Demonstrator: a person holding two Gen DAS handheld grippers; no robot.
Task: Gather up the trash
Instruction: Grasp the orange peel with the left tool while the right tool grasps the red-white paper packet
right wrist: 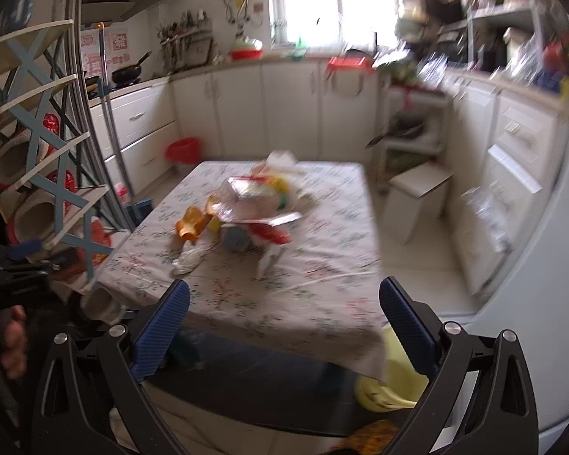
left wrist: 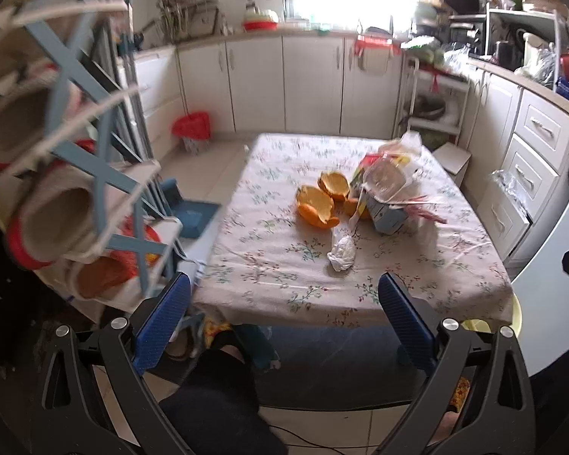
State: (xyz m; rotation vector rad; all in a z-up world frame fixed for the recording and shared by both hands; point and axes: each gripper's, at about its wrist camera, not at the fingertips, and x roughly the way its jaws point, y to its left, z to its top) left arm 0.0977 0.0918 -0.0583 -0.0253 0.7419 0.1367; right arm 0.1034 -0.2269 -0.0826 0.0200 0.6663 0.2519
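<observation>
Blue-padded fingers of the left gripper (left wrist: 283, 316) frame the bottom of the left wrist view, spread wide with nothing between them, held off the near edge of the table (left wrist: 246, 295). Its floral tablecloth is the landmark for everything else.

Trash sits in a loose cluster around the middle of the table. Orange peels (left wrist: 320, 201) lie toward the table's left of centre, cupped halves touching one another. Just right of them is a clear plastic bag (left wrist: 389, 174) with red and yellow printed packaging inside, heaped partly over a small blue-grey carton (left wrist: 389, 218) that tips on its side. A red-and-white wrapper (left wrist: 426, 212) sticks out from beside the carton. Nearer the table's front edge, apart from the pile, lies a crumpled white tissue wad (left wrist: 341, 252).

In the right wrist view the right gripper (right wrist: 284, 318) is likewise released, jaws wide and empty, hovering off the table's near edge. This view is blurred, but the same pile shows mid-table: the peels (right wrist: 191, 223), the bag (right wrist: 258, 197), the carton (right wrist: 237, 239) and the white wad (right wrist: 187, 259).

Under the table's near right corner a pale yellow bin (right wrist: 390, 386) stands on the floor. Beyond the table's far left corner a small bin lined with a red bag (left wrist: 192, 127) sits against the white cabinets. Left of the table stands a blue cross-braced rack (left wrist: 102, 174).
</observation>
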